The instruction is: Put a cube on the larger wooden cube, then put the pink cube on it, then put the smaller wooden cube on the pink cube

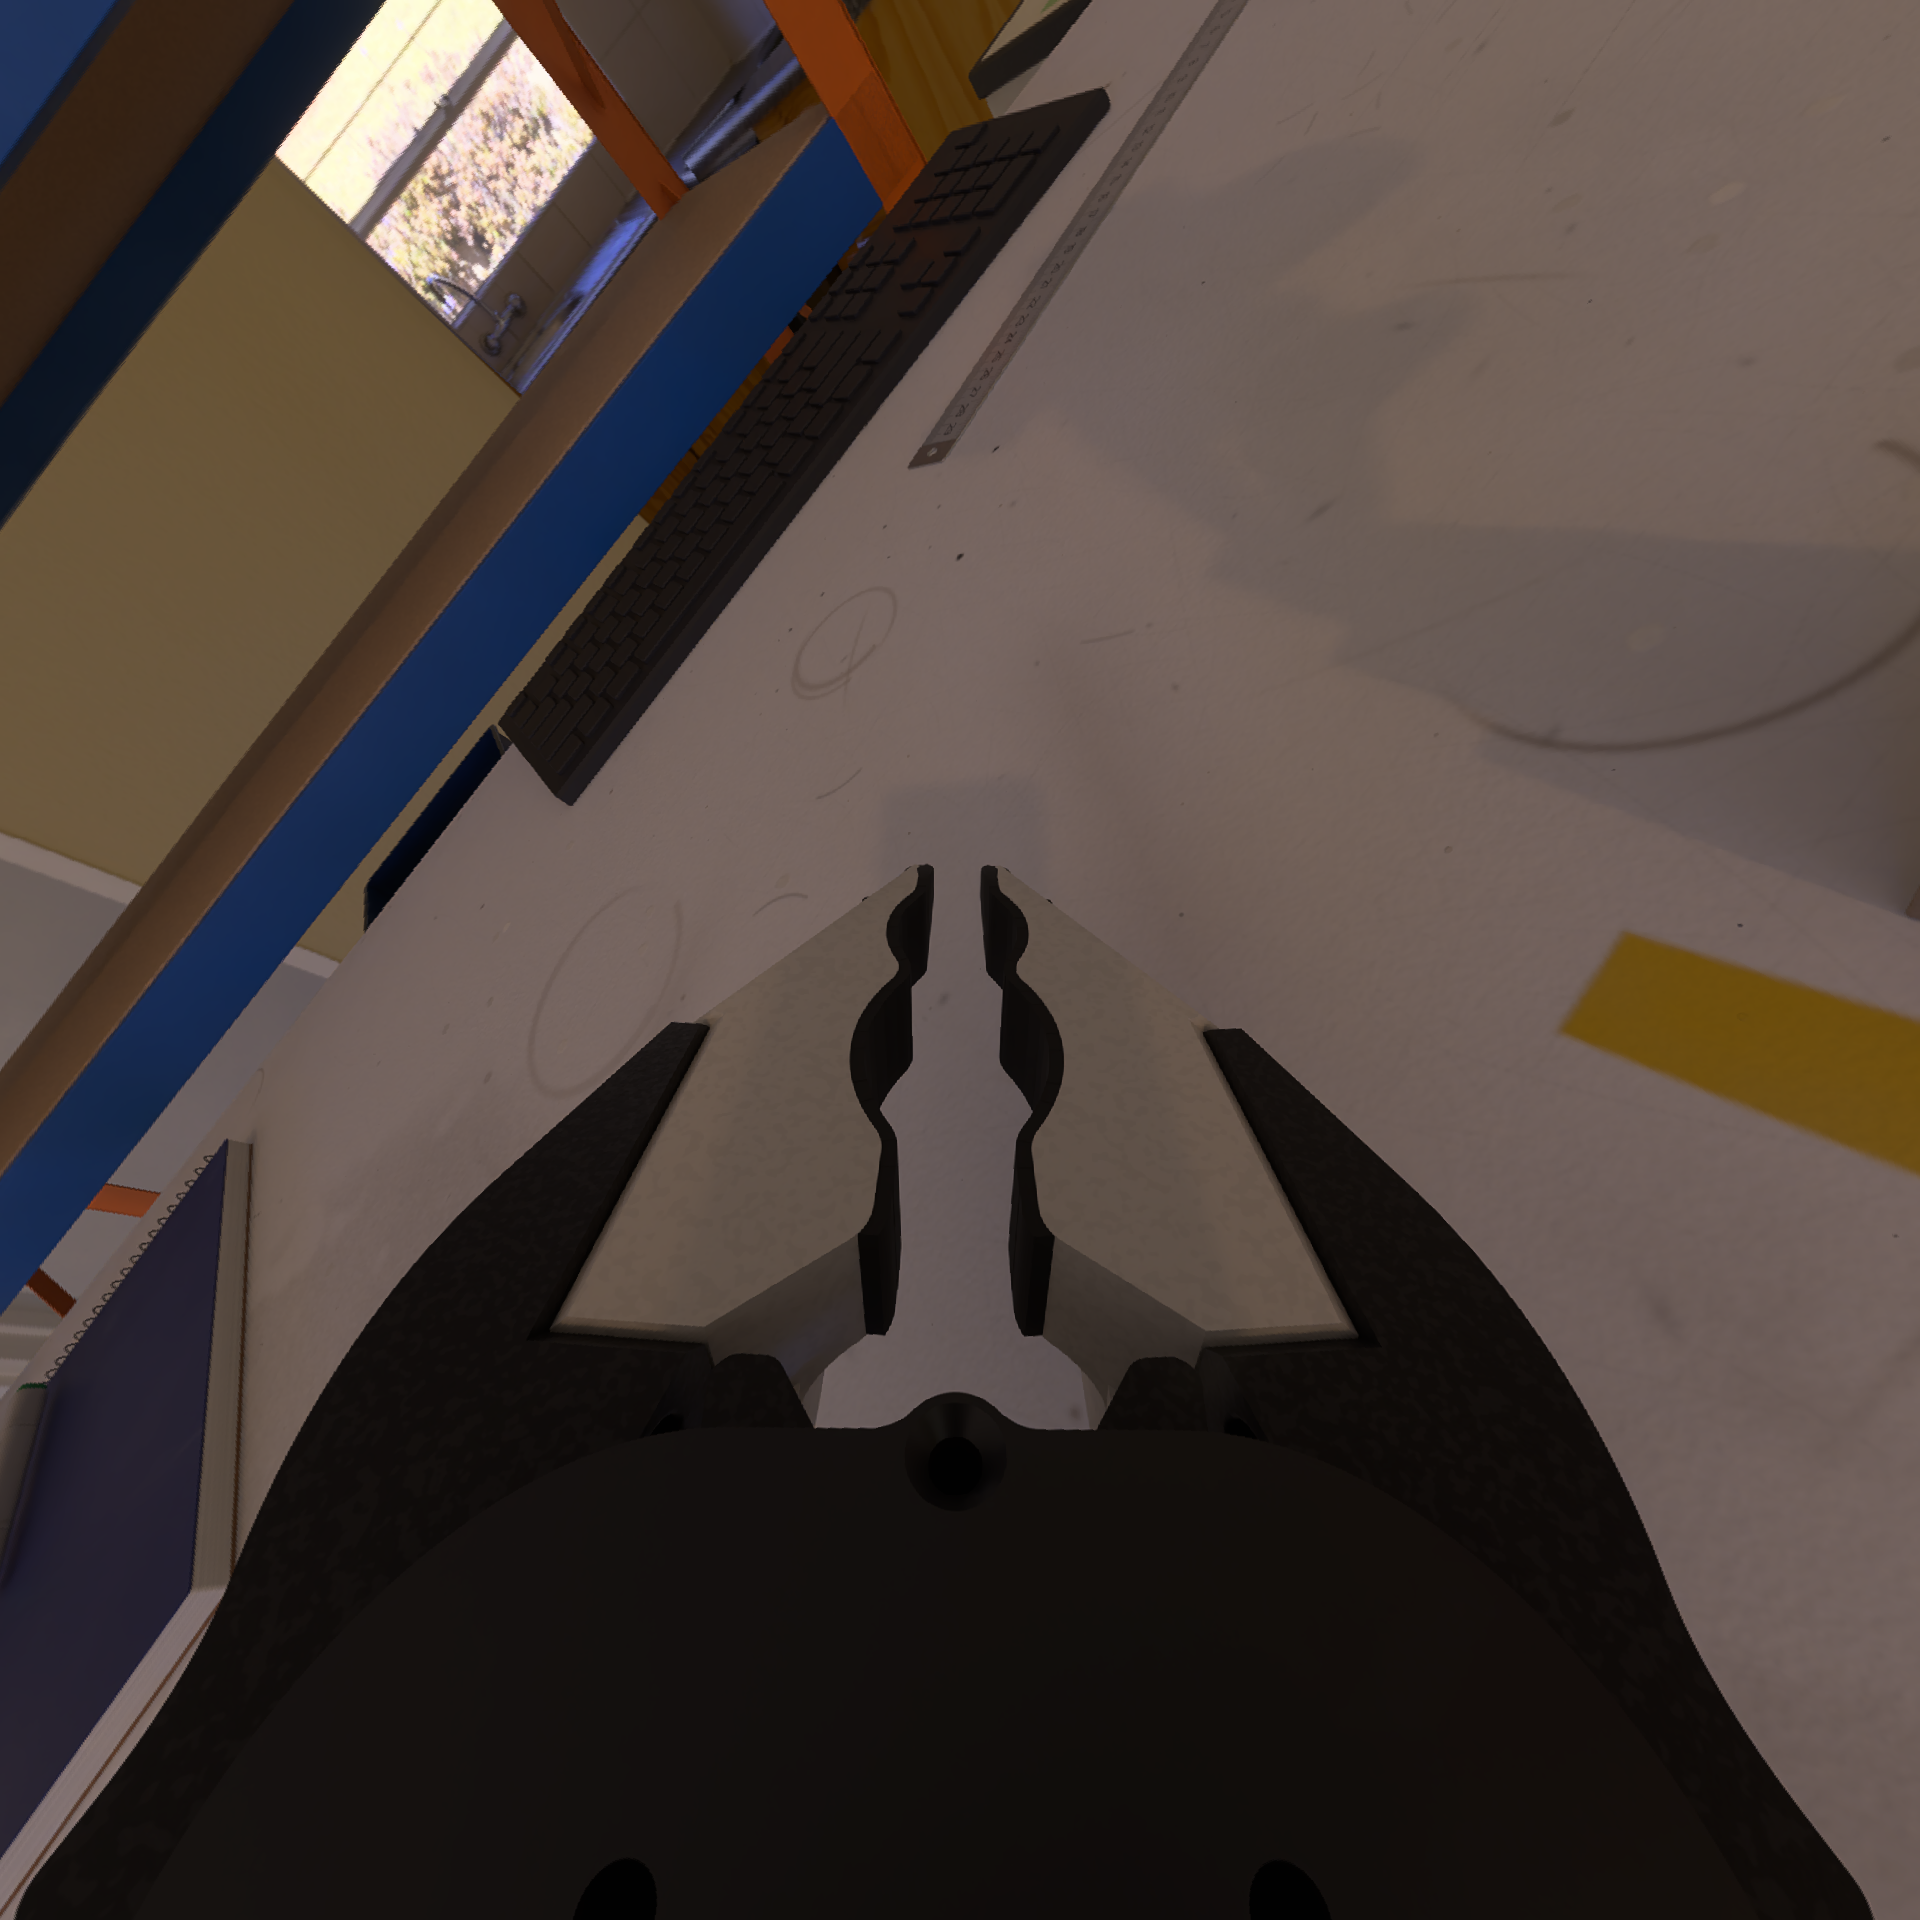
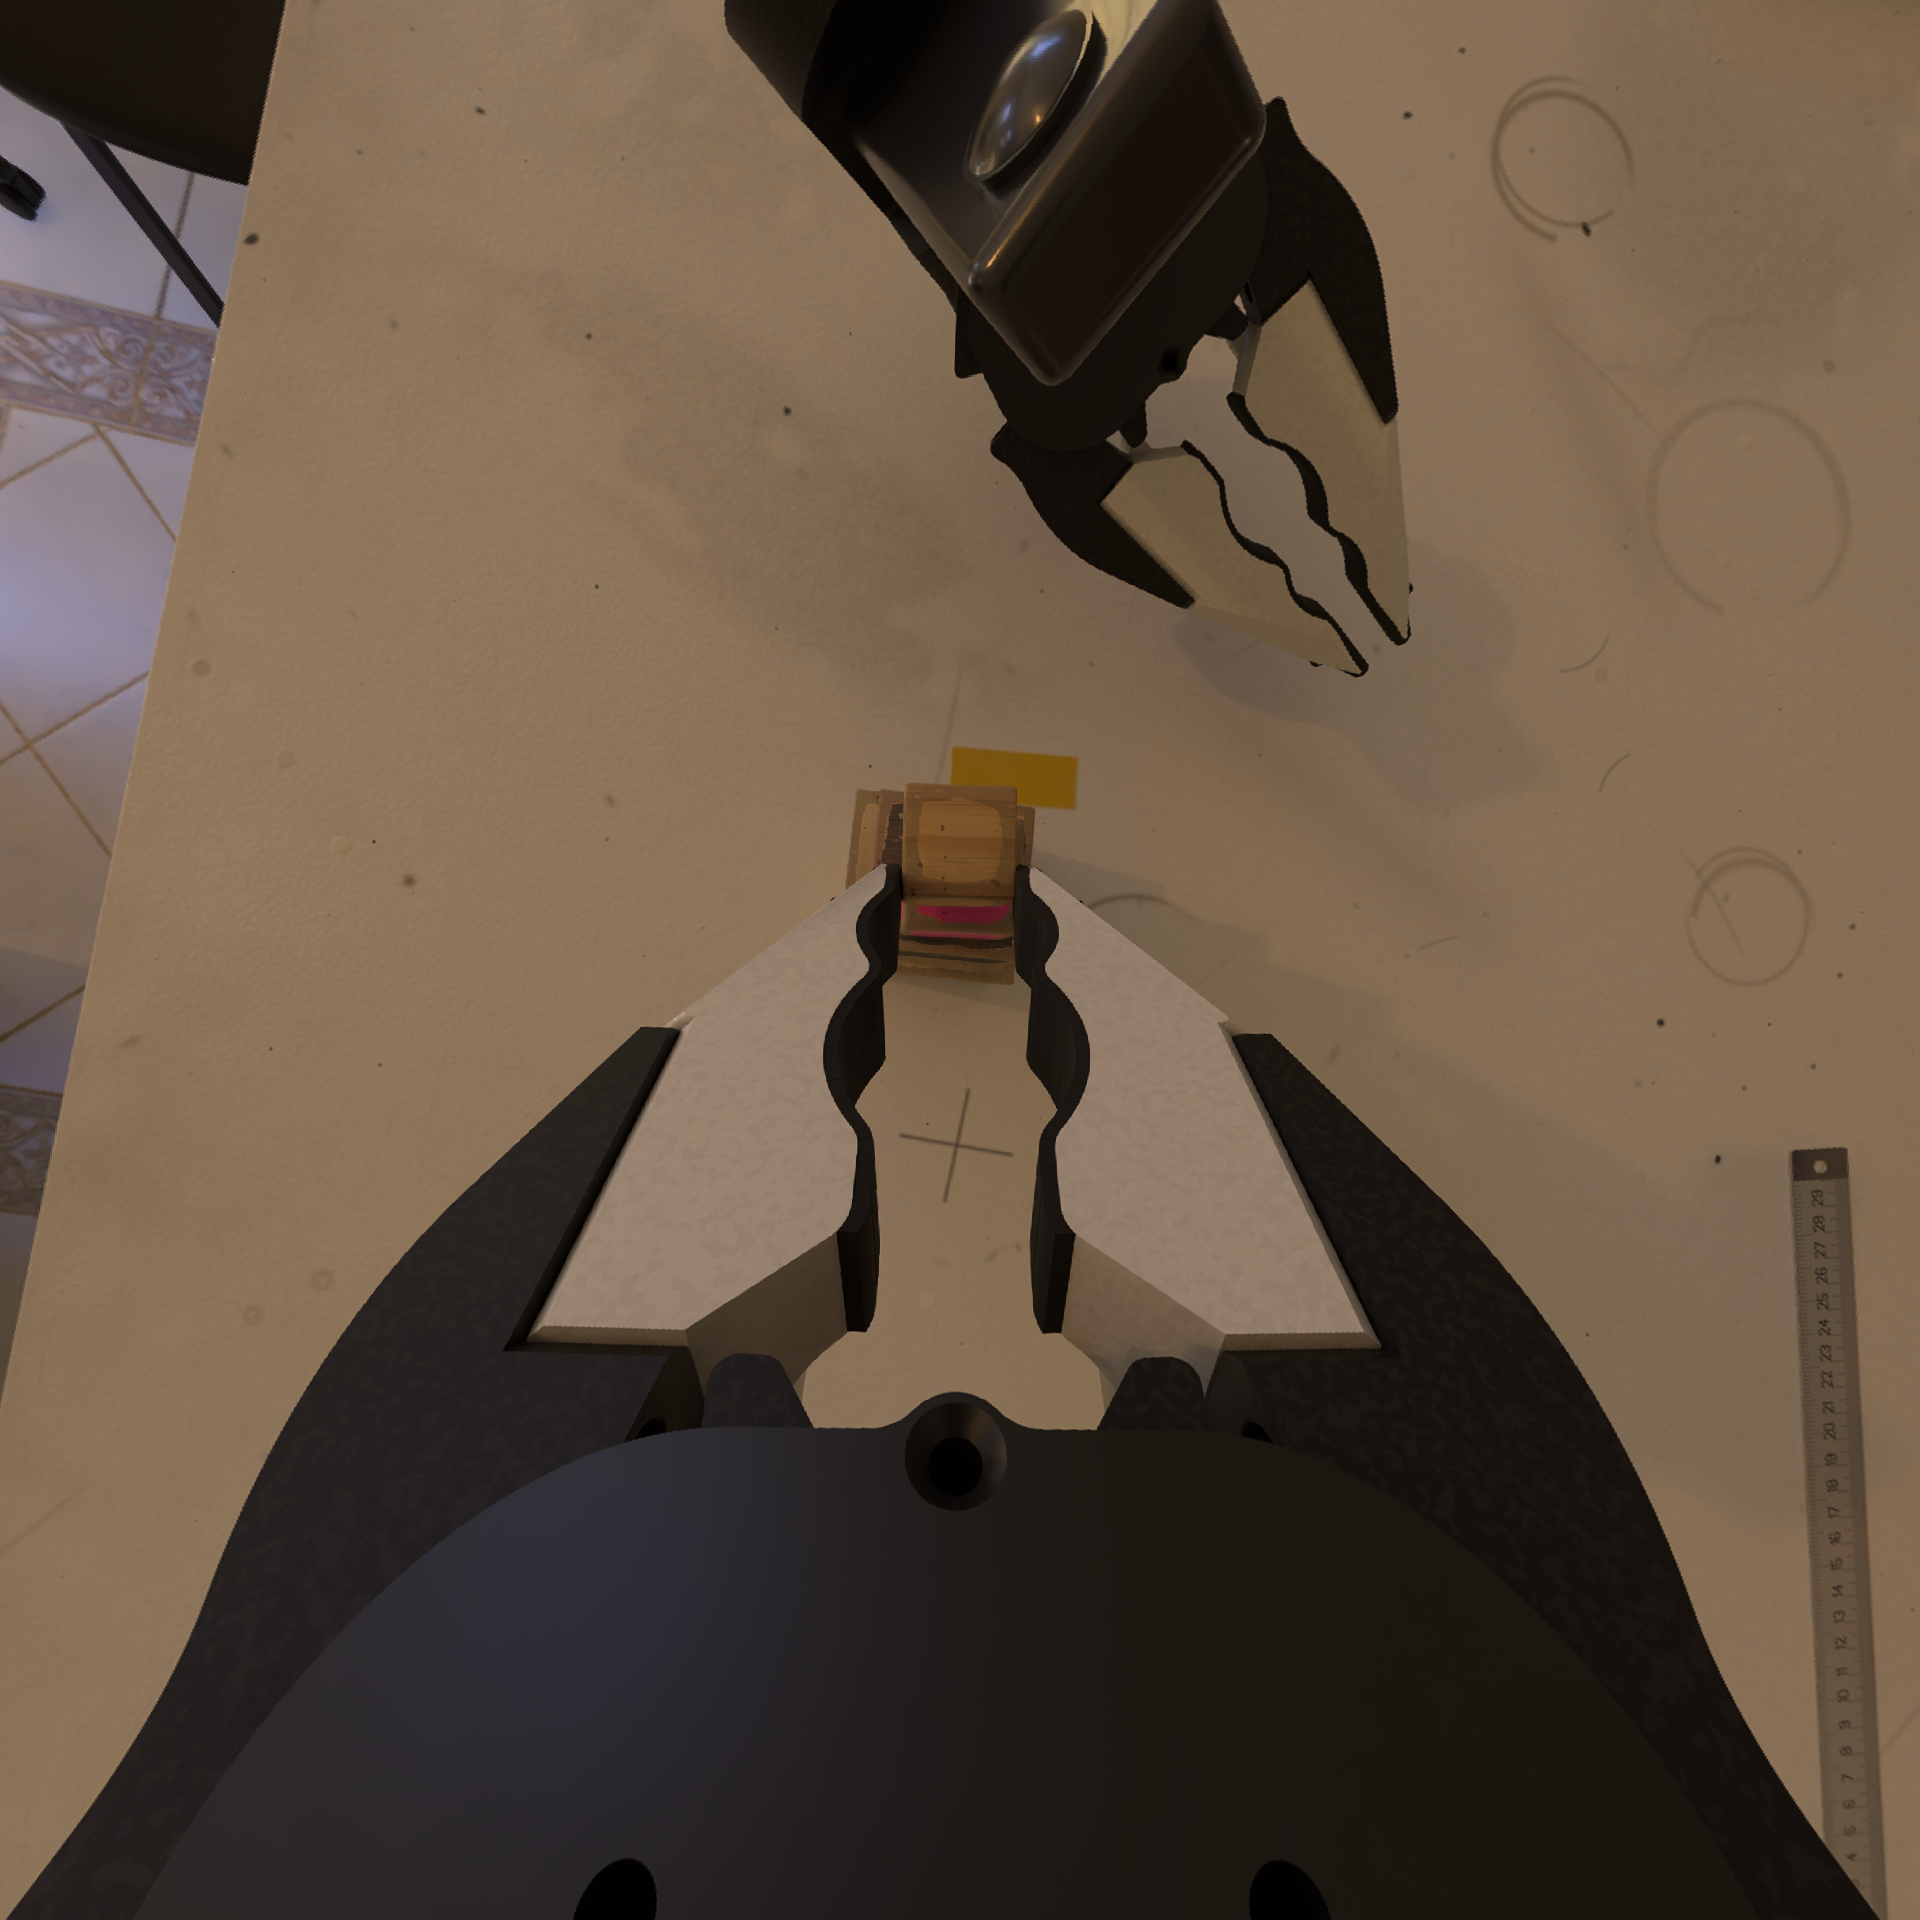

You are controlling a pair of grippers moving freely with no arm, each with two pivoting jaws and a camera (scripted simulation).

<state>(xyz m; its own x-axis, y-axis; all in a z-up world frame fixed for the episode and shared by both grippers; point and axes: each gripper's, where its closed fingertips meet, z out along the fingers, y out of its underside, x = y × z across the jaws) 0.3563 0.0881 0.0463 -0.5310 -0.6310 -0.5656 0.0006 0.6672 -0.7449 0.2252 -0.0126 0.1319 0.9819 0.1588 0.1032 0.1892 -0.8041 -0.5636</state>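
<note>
In the right wrist view a stack stands on the table. The smaller wooden cube [image 2: 958, 842] is on top, the pink cube [image 2: 961, 914] is under it, a dark layer lies below that, and the larger wooden cube [image 2: 954, 968] is at the bottom. My right gripper [image 2: 958, 878] looks down on the stack, its fingertips pressed against both sides of the smaller wooden cube. My left gripper [image 2: 1377, 649] hovers to the far right of the stack, empty, its jaws nearly together. The left wrist view shows that gripper [image 1: 956, 873] over bare table, with no cubes in sight.
A yellow tape patch [image 2: 1013, 777] lies just behind the stack and also shows in the left wrist view [image 1: 1745, 1049]. A steel ruler [image 2: 1834, 1507] lies at the right. A black keyboard [image 1: 790, 416] and a dark notebook [image 1: 114, 1403] sit along the table edge.
</note>
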